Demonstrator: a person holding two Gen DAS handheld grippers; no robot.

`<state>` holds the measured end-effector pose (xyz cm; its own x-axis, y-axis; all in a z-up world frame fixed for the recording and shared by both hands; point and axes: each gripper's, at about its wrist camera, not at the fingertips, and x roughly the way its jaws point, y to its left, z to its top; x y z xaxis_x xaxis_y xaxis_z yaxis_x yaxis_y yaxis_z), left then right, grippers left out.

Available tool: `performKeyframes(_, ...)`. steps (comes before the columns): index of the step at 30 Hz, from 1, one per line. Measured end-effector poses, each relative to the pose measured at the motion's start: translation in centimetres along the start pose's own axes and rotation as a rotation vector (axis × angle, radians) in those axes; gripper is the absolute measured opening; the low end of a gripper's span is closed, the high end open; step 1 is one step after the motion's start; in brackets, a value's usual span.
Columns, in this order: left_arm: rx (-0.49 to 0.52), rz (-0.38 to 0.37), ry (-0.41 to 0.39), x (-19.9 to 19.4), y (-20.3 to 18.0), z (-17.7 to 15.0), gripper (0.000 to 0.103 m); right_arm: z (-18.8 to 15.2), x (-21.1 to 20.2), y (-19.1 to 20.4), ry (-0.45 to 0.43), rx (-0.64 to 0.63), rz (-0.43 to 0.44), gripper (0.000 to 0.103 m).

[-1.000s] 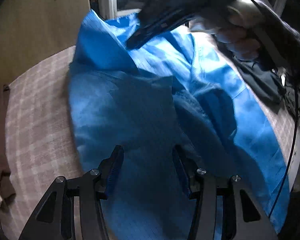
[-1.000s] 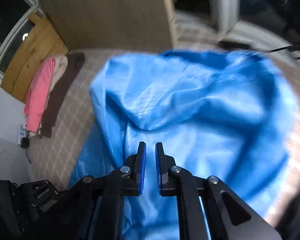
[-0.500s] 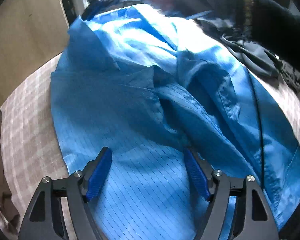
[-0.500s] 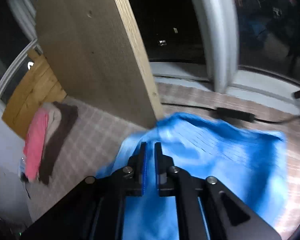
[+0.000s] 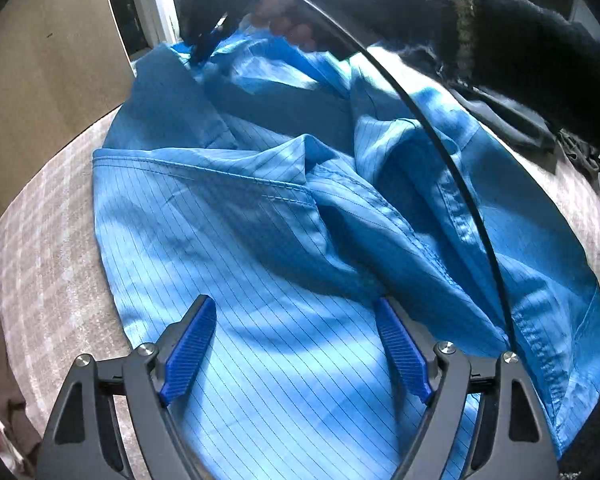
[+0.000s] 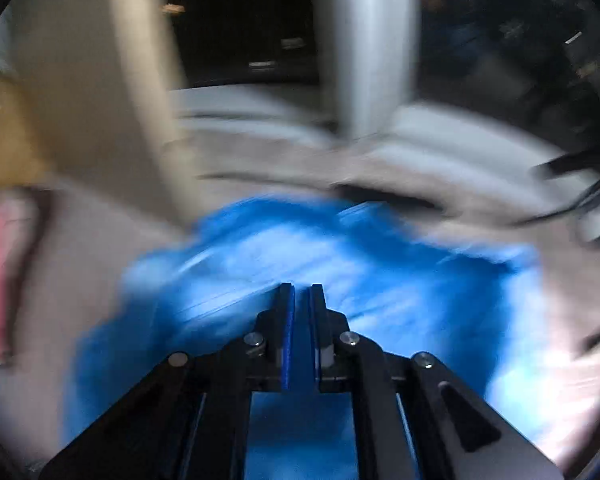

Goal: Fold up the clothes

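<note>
Left tool [image 5: 296, 344] angled down, jaws opening (nothing pinched); right tool [image 6: 301, 312] angled down, jaws closed.

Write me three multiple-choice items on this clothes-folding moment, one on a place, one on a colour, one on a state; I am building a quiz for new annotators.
1. Where does the blue pinstriped garment lie?
A. Spread on the checked cloth surface
B. Hung on a hanger
C. Packed in a basket

2. What colour are the pads of the left gripper?
A. Red
B. Blue
C. White

3. How do the jaws of the right gripper stand?
A. Spread wide
B. Out of view
C. Nearly together

Answers:
1. A: the left wrist view shows the garment lying rumpled across the checked surface.
2. B: both ribbed pads show blue over the garment, with the jaws wide and opening, gripping nothing.
3. C: the right wrist view shows only a thin gap between them; blur hides whether fabric is pinched.
</note>
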<state>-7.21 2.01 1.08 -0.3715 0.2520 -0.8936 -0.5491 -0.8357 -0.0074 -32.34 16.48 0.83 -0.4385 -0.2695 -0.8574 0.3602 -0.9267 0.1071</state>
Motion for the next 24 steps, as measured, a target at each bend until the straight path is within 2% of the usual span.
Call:
performKeyframes(2,-0.003,0.001,-0.010,0.0,0.0,-0.1,0.084,-0.4,-2.6,-0.1,-0.047,0.017,0.012,0.008)
performKeyframes(4,-0.003,0.003,-0.014,0.0,-0.1,0.0,0.085,-1.0,-5.8,0.6,-0.126,0.014,0.063,0.008)
performKeyframes(9,-0.001,0.005,-0.008,0.0,-0.3,-0.1,0.087,-1.5,-5.0,5.1,-0.043,-0.116,0.266,0.008)
performKeyframes(10,-0.002,0.005,-0.010,0.0,-0.4,-0.1,0.087,-1.4,-3.4,5.8,-0.014,-0.149,0.230,0.008)
performKeyframes(12,-0.003,0.005,-0.015,-0.1,-0.4,-0.1,0.087,-0.9,-0.7,5.7,0.011,-0.164,0.092,0.008)
performKeyframes(15,-0.010,0.008,-0.017,-0.1,-0.2,-0.1,0.087,0.2,0.6,3.4,0.039,-0.066,0.018,0.008)
performKeyframes(18,-0.037,0.020,0.011,-0.4,-0.2,-0.1,0.081,-1.3,-5.8,2.2,-0.032,-0.030,0.067,0.008)
performKeyframes(19,-0.048,0.024,0.020,-0.7,-0.2,-0.2,0.072,-1.9,-8.0,1.8,-0.058,-0.019,0.086,0.008)
performKeyframes(20,-0.061,0.029,0.022,-1.5,-0.2,-0.5,0.069,-2.4,-10.3,1.4,-0.084,-0.009,0.105,0.008)
performKeyframes(22,-0.092,0.041,-0.003,-3.5,-0.3,-1.4,0.069,-5.1,-16.2,-0.4,-0.152,0.018,0.143,0.012)
performKeyframes(24,-0.128,0.039,-0.028,-5.4,-0.7,-2.5,0.069,-8.3,-20.5,-2.4,-0.193,0.064,0.145,0.016)
